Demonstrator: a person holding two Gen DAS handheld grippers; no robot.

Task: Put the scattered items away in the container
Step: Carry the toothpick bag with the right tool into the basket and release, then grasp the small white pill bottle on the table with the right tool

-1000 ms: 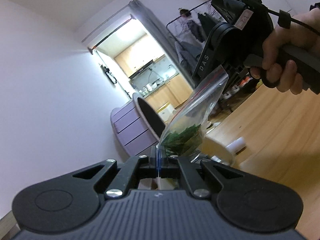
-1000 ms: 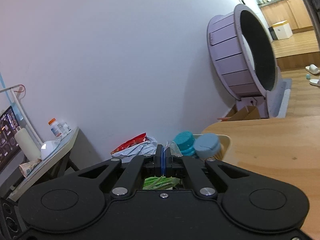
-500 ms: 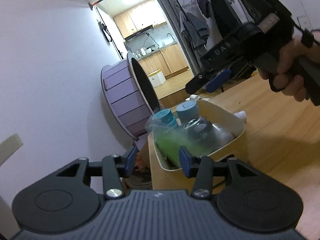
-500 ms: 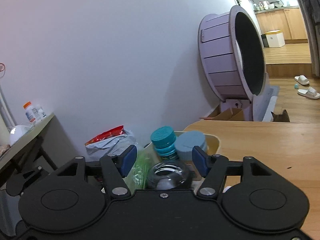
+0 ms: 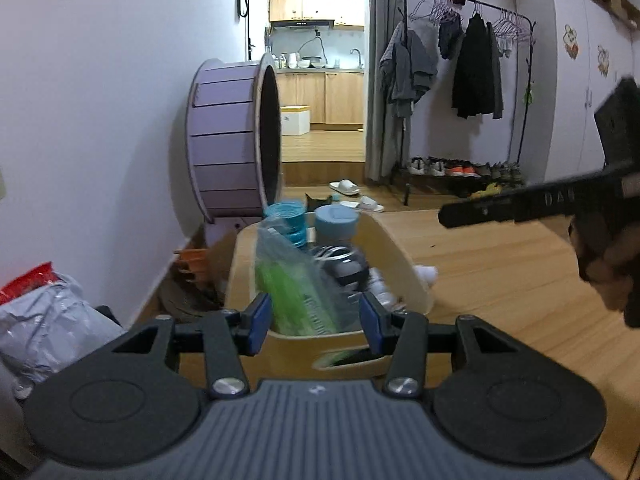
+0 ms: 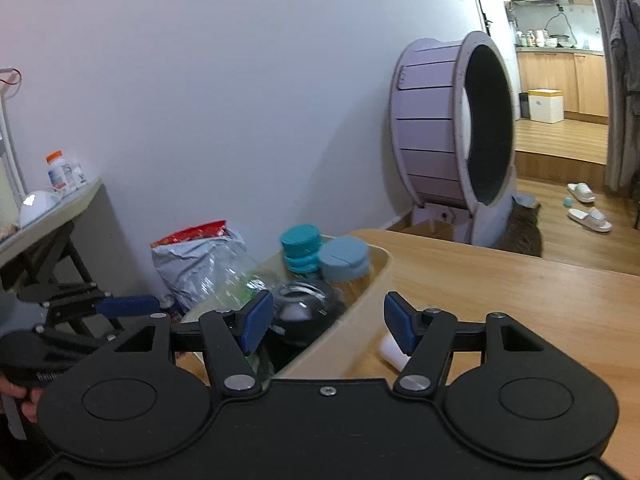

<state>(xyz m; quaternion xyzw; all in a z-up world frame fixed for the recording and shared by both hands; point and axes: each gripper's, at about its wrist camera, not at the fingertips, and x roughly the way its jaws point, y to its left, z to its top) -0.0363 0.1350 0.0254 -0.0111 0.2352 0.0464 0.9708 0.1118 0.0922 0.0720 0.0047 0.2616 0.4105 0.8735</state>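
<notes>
Scattered items mostly sat inside the cream, curved-walled plastic container (image 5: 404, 264), which stood at the wooden table's (image 5: 500, 280) left edge, close to the far left corner. At its left side a clear zip bag of green leaves (image 5: 296, 280) leaned upright against the wall, probably because it was too tall and limp to lie flat among the rest. Beside it lay a dark, glassy round jar (image 6: 300, 312), and behind that stood a teal ridged-cap bottle (image 6: 301, 246) and a bottle with a pale blue flat cap (image 6: 344, 258), packed together at the far end, likely to leave room nearer the front.

The left gripper (image 5: 314, 316) hung just short of the container's near wall with its blue-padded fingers spread wide and nothing between them. The right gripper (image 6: 328, 326) was likewise agape and empty, poised above the right rim.

Just outside the right wall, on the table, lay a small white cylinder (image 6: 394, 352); it was the one item visibly not in the container, so the tidying looked nearly but not wholly complete.

Much was unclear. The bag and jar were blurred in the left view, the container's floor was hidden under its contents, and the white cylinder was partly covered by a gripper finger, so what it was could not be made out. The person's right hand (image 5: 608, 256) was dark and cut off at the frame edge.
</notes>
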